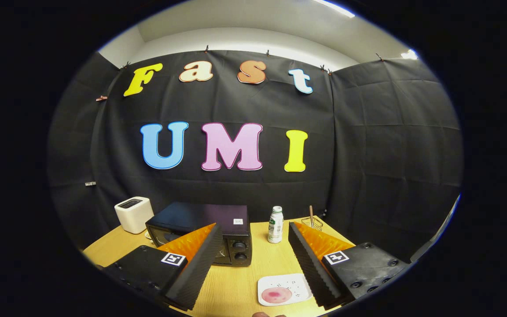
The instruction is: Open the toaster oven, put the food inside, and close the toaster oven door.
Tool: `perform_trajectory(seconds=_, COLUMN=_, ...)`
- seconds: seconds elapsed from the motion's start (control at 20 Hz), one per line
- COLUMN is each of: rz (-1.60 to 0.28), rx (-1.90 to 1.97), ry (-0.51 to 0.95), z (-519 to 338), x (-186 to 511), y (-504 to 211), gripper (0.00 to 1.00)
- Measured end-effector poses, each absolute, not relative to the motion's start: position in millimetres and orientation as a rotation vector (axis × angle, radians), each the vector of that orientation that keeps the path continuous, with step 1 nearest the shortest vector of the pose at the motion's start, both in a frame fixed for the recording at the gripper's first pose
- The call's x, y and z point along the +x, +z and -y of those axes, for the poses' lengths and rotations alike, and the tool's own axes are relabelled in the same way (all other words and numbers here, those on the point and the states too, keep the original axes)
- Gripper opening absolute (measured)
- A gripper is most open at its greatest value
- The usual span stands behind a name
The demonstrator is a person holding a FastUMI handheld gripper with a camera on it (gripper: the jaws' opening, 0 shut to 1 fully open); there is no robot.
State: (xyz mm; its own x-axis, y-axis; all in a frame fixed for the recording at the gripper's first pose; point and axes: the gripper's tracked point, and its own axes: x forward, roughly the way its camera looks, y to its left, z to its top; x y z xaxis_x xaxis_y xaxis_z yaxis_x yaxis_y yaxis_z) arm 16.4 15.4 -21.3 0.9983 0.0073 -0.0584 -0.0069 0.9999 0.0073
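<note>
Fingers spread wide on gripper (253, 240), holding nothing; toaster oven (209, 235) shut, lower-left of centre just beyond left fingertip; pink food (277, 295) on white plate (299, 281) between fingers.

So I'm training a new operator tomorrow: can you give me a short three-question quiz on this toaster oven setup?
1. True or false: the door of the black boxy toaster oven is shut.
2. What lies on the square white plate on the light wooden table?
A. a round pink slice of food
B. a banana
C. a fork
3. Fill in: the gripper is ____, holding nothing.

Other props: a white slot toaster stands left of the oven, a small white plastic bottle right of it.

Key: 1 true; 2 A; 3 open
</note>
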Motion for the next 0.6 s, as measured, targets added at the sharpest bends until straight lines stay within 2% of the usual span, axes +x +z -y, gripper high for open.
perform_trajectory(seconds=0.6, rz=-0.144, rx=0.034, ry=0.078, z=-99, x=86, y=-52, gripper=0.98)
